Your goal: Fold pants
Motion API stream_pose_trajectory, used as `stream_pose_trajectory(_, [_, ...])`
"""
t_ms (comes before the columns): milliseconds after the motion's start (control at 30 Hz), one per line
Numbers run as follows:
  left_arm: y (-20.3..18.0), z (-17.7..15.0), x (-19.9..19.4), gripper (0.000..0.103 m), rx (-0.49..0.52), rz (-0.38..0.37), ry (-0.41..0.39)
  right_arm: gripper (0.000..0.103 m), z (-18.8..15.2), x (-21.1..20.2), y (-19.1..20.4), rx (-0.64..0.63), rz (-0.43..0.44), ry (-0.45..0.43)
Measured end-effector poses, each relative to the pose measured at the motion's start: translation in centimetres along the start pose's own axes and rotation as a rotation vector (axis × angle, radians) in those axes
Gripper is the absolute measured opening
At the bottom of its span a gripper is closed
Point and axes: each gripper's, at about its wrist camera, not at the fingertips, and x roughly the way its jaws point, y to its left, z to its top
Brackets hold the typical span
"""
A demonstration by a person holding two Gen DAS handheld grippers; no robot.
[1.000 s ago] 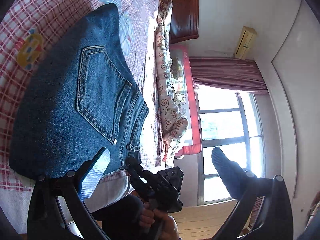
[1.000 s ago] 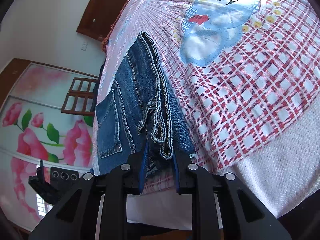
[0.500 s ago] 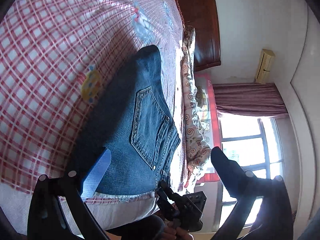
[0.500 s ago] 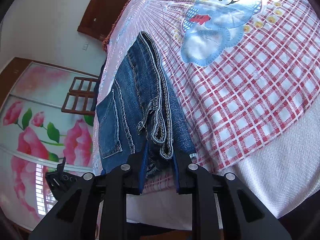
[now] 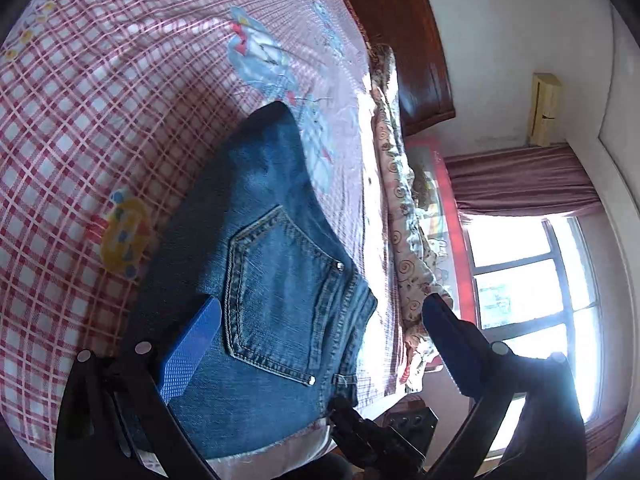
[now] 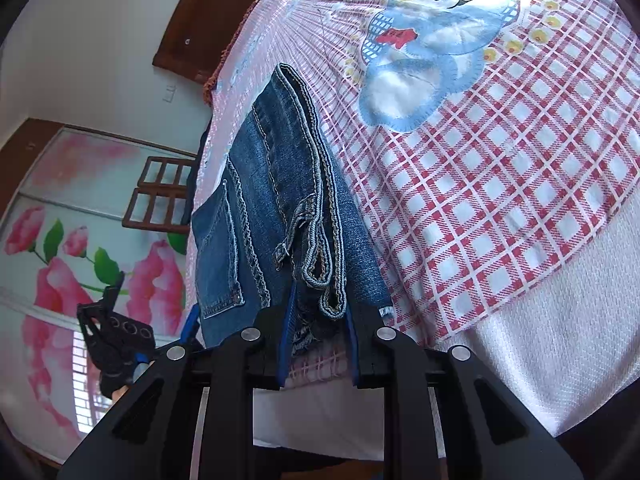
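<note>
Folded blue jeans (image 5: pixel 272 280) lie on the red-checked bed cover near the bed's front edge, back pocket up. They also show in the right wrist view (image 6: pixel 272 216). My left gripper (image 5: pixel 320 344) is open and empty, hovering over the pocket and waistband with its blue pads wide apart. My right gripper (image 6: pixel 320 320) is shut on the bunched hem end of the jeans at the bed's edge. The right gripper shows in the left wrist view (image 5: pixel 384 436) and the left gripper in the right wrist view (image 6: pixel 116 340).
The checked bed cover (image 6: pixel 500 152) with a cartoon bear spreads to the right. A floral quilt (image 5: pixel 400 208) lies along the far side, by a dark wooden headboard (image 5: pixel 400 40) and a window (image 5: pixel 528 280). A flowered wardrobe door (image 6: pixel 60 260) stands at left.
My left gripper has moved back over the jeans, from off the bed's edge to above the pocket, staying open. My right gripper has kept its hold and hardly moved.
</note>
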Motion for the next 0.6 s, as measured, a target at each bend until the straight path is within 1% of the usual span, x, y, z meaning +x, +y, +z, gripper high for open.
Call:
stream_pose_trajectory(33, [1.8, 0.5, 0.4, 0.098, -0.061, -0.015, -0.001, 0.022, 0.1, 0.0, 0.1, -0.002, -0.002, 0.001])
stream_pose_trajectory(67, [2.2, 0.7, 0.4, 0.098, -0.086, -0.034, -0.014, 0.022, 0.1, 0.0, 0.2, -0.005, -0.007, 0.001])
stream_pose_trajectory(100, [1.6, 0.7, 0.4, 0.098, -0.067, -0.021, -0.007, 0.022, 0.2, -0.1, 0.3, 0.001, -0.011, 0.006])
stream_pose_trajectory(167, [0.1, 0.6, 0.9, 0.097, 0.015, 0.045, 0.021, 0.024, 0.2, -0.7, 0.8, 0.025, -0.029, 0.018])
stream_pose_trajectory(200, [-0.8, 0.5, 0.9, 0.098, 0.055, 0.076, 0.031, 0.028, 0.0, -1.3, 1.5, 0.012, -0.044, 0.014])
stream_pose_trajectory(233, [-1.9, 0.3, 0.9, 0.100, 0.107, 0.109, 0.039, 0.034, -0.1, -2.1, 2.3, -0.022, -0.059, 0.002])
stream_pose_trajectory(300, [-4.3, -0.3, 1.2, 0.101, 0.239, 0.180, 0.047, 0.035, -0.2, -3.4, 4.0, -0.082, -0.077, -0.017])
stream_pose_trajectory(333, [-5.3, -0.6, 1.4, 0.101, 0.296, 0.190, 0.052, 0.034, 0.0, -3.8, 4.7, -0.096, -0.072, -0.034])
stream_pose_trajectory(367, [-6.1, -0.9, 1.7, 0.101, 0.338, 0.193, 0.055, 0.035, 0.5, -4.1, 5.4, -0.101, -0.047, -0.053])
stream_pose_trajectory(433, [-6.7, -1.2, 2.6, 0.101, 0.390, 0.240, 0.070, 0.035, 2.2, -4.0, 7.2, -0.120, 0.010, -0.091])
stream_pose_trajectory(500, [-5.8, -1.1, 3.7, 0.101, 0.380, 0.309, 0.099, 0.035, 4.3, -2.8, 9.3, -0.150, 0.042, -0.117])
stream_pose_trajectory(533, [-5.2, -1.1, 3.8, 0.101, 0.364, 0.303, 0.099, 0.035, 5.3, -1.8, 10.3, -0.162, 0.069, -0.127])
stream_pose_trajectory(567, [-4.3, -1.3, 3.4, 0.101, 0.374, 0.288, 0.087, 0.034, 6.4, -0.5, 11.2, -0.165, 0.092, -0.121])
stream_pose_trajectory(600, [-4.4, -1.3, 3.4, 0.101, 0.389, 0.290, 0.088, 0.035, 7.4, 1.1, 12.0, -0.163, 0.114, -0.102])
